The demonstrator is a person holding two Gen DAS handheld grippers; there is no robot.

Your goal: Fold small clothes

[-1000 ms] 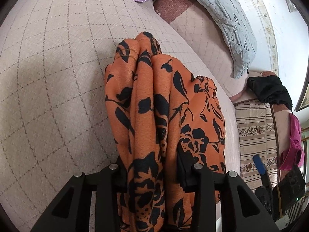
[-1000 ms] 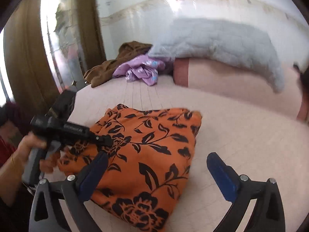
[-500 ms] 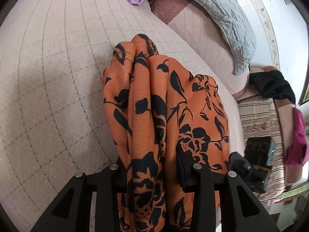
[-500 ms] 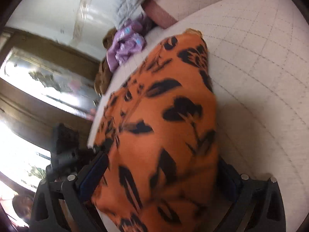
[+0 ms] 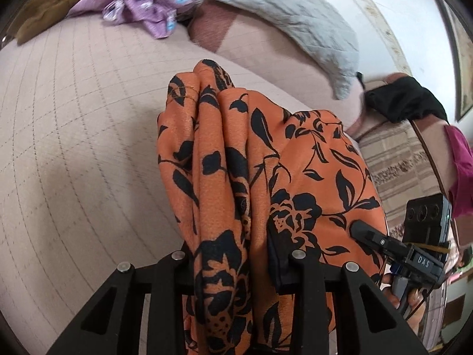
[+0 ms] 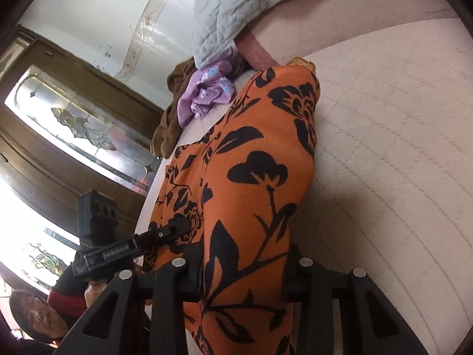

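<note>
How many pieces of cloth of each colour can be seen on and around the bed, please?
Orange with black flowers: 1, the orange garment
Purple: 1, the purple cloth
Brown: 1, the brown cloth
Grey: 1, the grey quilt
Black: 1, the black cloth
Pink: 1, the pink cloth
Total: 6

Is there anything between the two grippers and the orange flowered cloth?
Nothing visible: the left gripper and the right gripper, whose jaws have just been closing, both pinch the orange cloth directly.
</note>
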